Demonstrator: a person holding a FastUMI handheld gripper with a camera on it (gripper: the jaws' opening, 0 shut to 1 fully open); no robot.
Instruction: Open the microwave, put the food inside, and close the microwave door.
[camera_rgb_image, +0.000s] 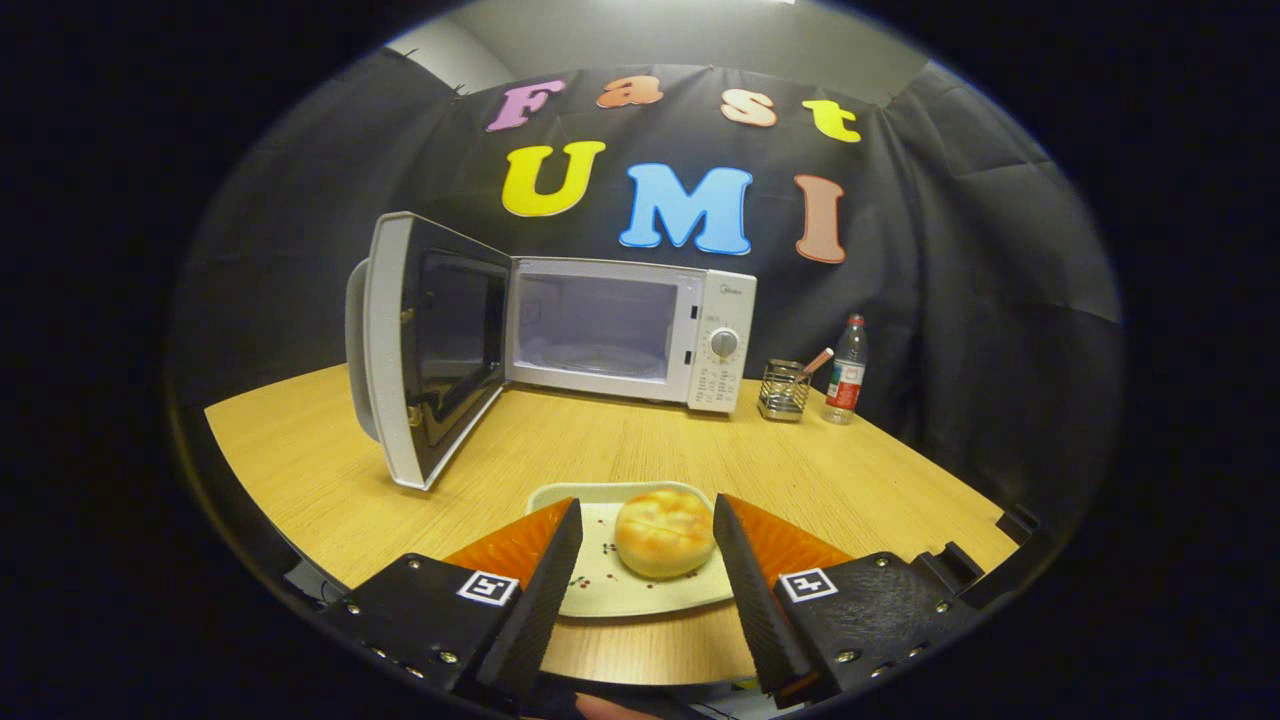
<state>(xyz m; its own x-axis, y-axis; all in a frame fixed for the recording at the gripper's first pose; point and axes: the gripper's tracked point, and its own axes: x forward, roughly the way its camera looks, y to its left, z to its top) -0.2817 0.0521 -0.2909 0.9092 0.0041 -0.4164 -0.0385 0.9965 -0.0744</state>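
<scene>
A white microwave (700, 330) stands at the back of the wooden table (620, 440). Its door (430, 350) is swung wide open to the left, and the cavity behind it holds nothing I can see. A round golden bun (665, 532) lies on a small white plate (605, 585) near the table's front edge. My gripper (647, 500) is open, one finger on each side of the bun and over the plate's edges. Neither finger touches the bun. I cannot tell whether the fingers touch the plate.
A wire holder (783, 390) with a utensil in it and a plastic bottle (846, 372) stand to the right of the microwave. Bare tabletop lies between the plate and the microwave. The open door juts forward on the left.
</scene>
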